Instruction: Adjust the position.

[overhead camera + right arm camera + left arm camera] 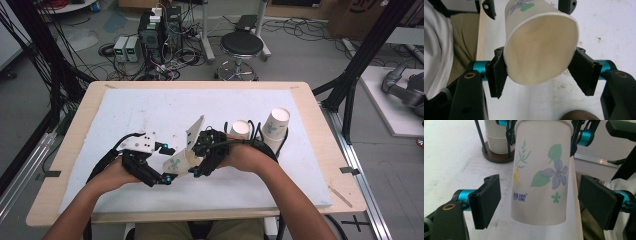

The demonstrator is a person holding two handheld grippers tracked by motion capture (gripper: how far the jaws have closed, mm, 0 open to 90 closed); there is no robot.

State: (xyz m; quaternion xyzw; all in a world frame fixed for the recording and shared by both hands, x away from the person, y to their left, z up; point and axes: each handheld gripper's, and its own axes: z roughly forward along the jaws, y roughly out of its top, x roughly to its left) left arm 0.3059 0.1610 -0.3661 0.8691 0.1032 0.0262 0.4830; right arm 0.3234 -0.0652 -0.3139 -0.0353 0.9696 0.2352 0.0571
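Paper cups: one cup (541, 47) clamped, two stacks (275, 125) behind.

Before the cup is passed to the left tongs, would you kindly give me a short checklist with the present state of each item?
1. Right tongs grip the cup: ok, the pads press its rim end, which is squashed slightly oval.
2. Left tongs around the cup: ok, its base end sits between the pads.
3. Left pads touching the cup: not ok, there are gaps on both sides.
4. Cup off the table: ok, held in the air.
5. Cup empty: ok, the inside shows nothing.
6. Cup stack in its holder clear of the hands: ok, it stands apart behind them.
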